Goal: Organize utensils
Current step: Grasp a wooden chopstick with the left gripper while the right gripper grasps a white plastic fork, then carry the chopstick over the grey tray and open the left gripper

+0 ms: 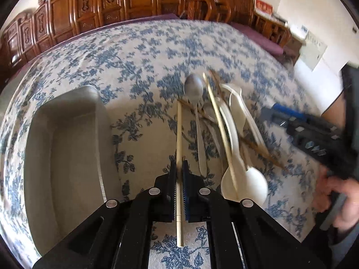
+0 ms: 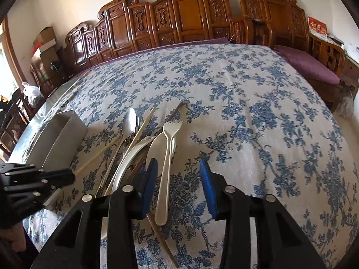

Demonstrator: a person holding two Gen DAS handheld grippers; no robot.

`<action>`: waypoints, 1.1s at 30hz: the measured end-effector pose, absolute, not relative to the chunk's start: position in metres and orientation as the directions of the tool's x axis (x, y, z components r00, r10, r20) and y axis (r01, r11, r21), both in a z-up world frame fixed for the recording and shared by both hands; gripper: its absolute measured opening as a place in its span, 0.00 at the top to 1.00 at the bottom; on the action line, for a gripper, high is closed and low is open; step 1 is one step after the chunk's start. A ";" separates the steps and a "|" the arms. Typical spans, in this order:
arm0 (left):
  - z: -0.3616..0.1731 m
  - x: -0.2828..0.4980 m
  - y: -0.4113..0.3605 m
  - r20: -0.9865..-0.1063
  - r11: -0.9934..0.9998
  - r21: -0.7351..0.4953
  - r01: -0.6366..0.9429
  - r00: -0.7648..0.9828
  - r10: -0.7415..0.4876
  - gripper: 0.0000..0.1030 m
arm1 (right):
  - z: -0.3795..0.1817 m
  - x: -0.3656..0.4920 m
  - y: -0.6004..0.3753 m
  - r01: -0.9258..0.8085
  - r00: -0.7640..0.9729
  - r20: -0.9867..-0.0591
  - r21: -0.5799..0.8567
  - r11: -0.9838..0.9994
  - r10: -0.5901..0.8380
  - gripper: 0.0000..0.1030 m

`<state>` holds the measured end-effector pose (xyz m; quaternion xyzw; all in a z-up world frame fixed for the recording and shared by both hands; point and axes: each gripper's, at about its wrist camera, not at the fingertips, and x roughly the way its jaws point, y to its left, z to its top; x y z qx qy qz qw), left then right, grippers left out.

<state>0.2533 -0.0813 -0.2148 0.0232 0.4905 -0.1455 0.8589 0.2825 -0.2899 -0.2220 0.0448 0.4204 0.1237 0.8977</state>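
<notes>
My left gripper is shut on a pale chopstick, which runs straight out between its pads, lifted at my end. To its right lies a pile: a metal spoon, a second pale chopstick, white plastic spoons and dark chopsticks. My right gripper is open over the near end of the pile. A white plastic fork lies between its fingers beside the left blue pad, with the right pad well clear. The left gripper and its chopstick show at the left there.
A grey rectangular tray sits left of the pile, also the tray in the right wrist view. The blue-flowered tablecloth stretches far and right. Carved wooden chairs line the far edge. A hand holds the right gripper.
</notes>
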 end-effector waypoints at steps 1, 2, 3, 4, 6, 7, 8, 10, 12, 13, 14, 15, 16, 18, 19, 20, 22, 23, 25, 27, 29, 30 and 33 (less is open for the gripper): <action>-0.212 0.253 -0.079 -0.843 0.957 -0.112 0.269 0.483 -0.235 0.96 | -0.223 0.284 -0.288 -0.187 0.612 -0.747 0.182 0.965 0.260 0.64; -0.209 0.253 -0.076 -0.836 0.955 -0.127 0.267 0.489 -0.248 0.96 | -0.225 0.286 -0.286 -0.191 0.608 -0.750 0.180 0.965 0.261 0.64; -0.207 0.253 -0.075 -0.832 0.954 -0.134 0.268 0.493 -0.255 0.96 | -0.228 0.289 -0.283 -0.195 0.599 -0.757 0.180 0.964 0.262 0.66; -0.205 0.253 -0.073 -0.827 0.953 -0.139 0.268 0.499 -0.261 0.96 | -0.230 0.291 -0.281 -0.194 0.593 -0.762 0.178 0.965 0.259 0.66; -0.200 0.251 -0.072 -0.814 0.951 -0.143 0.273 0.515 -0.270 0.96 | -0.235 0.295 -0.277 -0.192 0.581 -0.773 0.172 0.966 0.253 0.68; -0.198 0.249 -0.072 -0.810 0.951 -0.141 0.275 0.521 -0.271 0.96 | -0.238 0.297 -0.274 -0.194 0.575 -0.780 0.164 0.967 0.248 0.69; -0.195 0.249 -0.072 -0.804 0.949 -0.141 0.280 0.527 -0.275 0.96 | -0.241 0.298 -0.272 -0.193 0.568 -0.787 0.156 0.969 0.240 0.70; -0.192 0.248 -0.072 -0.798 0.947 -0.140 0.289 0.533 -0.280 0.97 | -0.244 0.301 -0.271 -0.186 0.564 -0.794 0.145 0.972 0.226 0.72; -0.190 0.247 -0.072 -0.794 0.945 -0.137 0.297 0.537 -0.284 0.97 | -0.245 0.301 -0.270 -0.183 0.564 -0.796 0.136 0.974 0.217 0.76; -0.189 0.246 -0.071 -0.791 0.944 -0.137 0.298 0.541 -0.286 0.97 | -0.245 0.301 -0.271 -0.182 0.565 -0.797 0.133 0.974 0.214 0.78; -0.188 0.246 -0.070 -0.789 0.944 -0.140 0.298 0.543 -0.288 0.97 | -0.246 0.302 -0.271 -0.181 0.565 -0.798 0.128 0.975 0.210 0.86; -0.187 0.246 -0.069 -0.787 0.944 -0.142 0.298 0.545 -0.290 0.97 | -0.246 0.301 -0.272 -0.178 0.566 -0.800 0.118 0.977 0.200 0.90; -0.186 0.246 -0.069 -0.785 0.944 -0.142 0.297 0.547 -0.291 0.97 | -0.246 0.302 -0.273 -0.176 0.564 -0.802 0.117 0.977 0.198 0.90; -0.183 0.245 -0.066 -0.778 0.945 -0.144 0.295 0.556 -0.292 0.97 | -0.245 0.301 -0.275 -0.173 0.568 -0.800 0.114 0.978 0.194 0.91; -0.181 0.245 -0.065 -0.774 0.945 -0.145 0.294 0.562 -0.293 0.97 | -0.243 0.300 -0.276 -0.171 0.574 -0.797 0.108 0.979 0.188 0.91; -0.179 0.245 -0.064 -0.772 0.945 -0.145 0.294 0.564 -0.294 0.97 | -0.241 0.299 -0.277 -0.169 0.581 -0.792 0.107 0.980 0.187 0.91; -0.176 0.244 -0.062 -0.765 0.946 -0.143 0.291 0.573 -0.292 0.97 | -0.237 0.298 -0.281 -0.163 0.595 -0.781 0.112 0.980 0.188 0.91; -0.174 0.244 -0.061 -0.761 0.947 -0.139 0.289 0.581 -0.289 0.97 | -0.235 0.297 -0.283 -0.155 0.604 -0.776 0.111 0.982 0.183 0.91; -0.170 0.244 -0.059 -0.754 0.950 -0.130 0.285 0.593 -0.282 0.97 | -0.231 0.295 -0.288 -0.142 0.619 -0.766 0.111 0.984 0.175 0.91; -0.164 0.243 -0.056 -0.745 0.952 -0.129 0.279 0.606 -0.279 0.97 | -0.226 0.294 -0.290 -0.138 0.635 -0.753 0.111 0.984 0.173 0.91; -0.157 0.242 -0.051 -0.737 0.955 -0.126 0.270 0.619 -0.272 0.97 | -0.221 0.293 -0.290 -0.143 0.647 -0.740 0.118 0.983 0.183 0.91; -0.154 0.241 -0.050 -0.732 0.956 -0.123 0.267 0.626 -0.269 0.97 | -0.219 0.292 -0.290 -0.146 0.651 -0.735 0.122 0.982 0.188 0.91; -0.143 0.239 -0.044 -0.719 0.960 -0.109 0.257 0.647 -0.255 0.97 | -0.210 0.291 -0.293 -0.145 0.669 -0.714 0.150 0.978 0.209 0.91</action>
